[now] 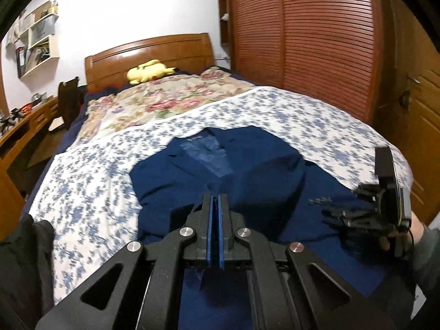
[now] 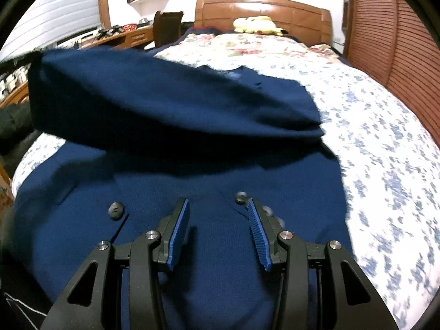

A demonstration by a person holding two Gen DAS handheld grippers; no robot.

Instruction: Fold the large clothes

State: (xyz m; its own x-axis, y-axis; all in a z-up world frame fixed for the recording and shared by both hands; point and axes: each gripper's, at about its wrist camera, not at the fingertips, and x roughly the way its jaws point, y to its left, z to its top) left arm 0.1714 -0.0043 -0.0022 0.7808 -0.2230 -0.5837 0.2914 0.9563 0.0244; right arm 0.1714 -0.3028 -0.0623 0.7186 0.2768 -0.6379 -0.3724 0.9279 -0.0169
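A navy blue jacket [image 1: 261, 170] lies spread on the bed, collar towards the headboard, its pale lining showing at the neck. My left gripper [image 1: 216, 196] is shut on a pinch of the jacket's fabric, which hangs down between the blue pads. In the right wrist view this lifted side [image 2: 137, 96] rises as a dark flap over the left half of the jacket [image 2: 220, 170]. My right gripper [image 2: 217, 202] stands open just above the jacket front. It sits between two dark buttons [image 2: 116, 211] [image 2: 241, 197], with nothing gripped.
The bed has a blue-flowered sheet [image 1: 275, 110] and a floral quilt [image 1: 154, 101], with a yellow plush toy [image 1: 148, 73] by the wooden headboard. A slatted wardrobe [image 1: 316, 41] stands on the right and a desk [image 1: 24, 126] on the left. A dark garment [image 1: 22, 247] lies at the bed's near left.
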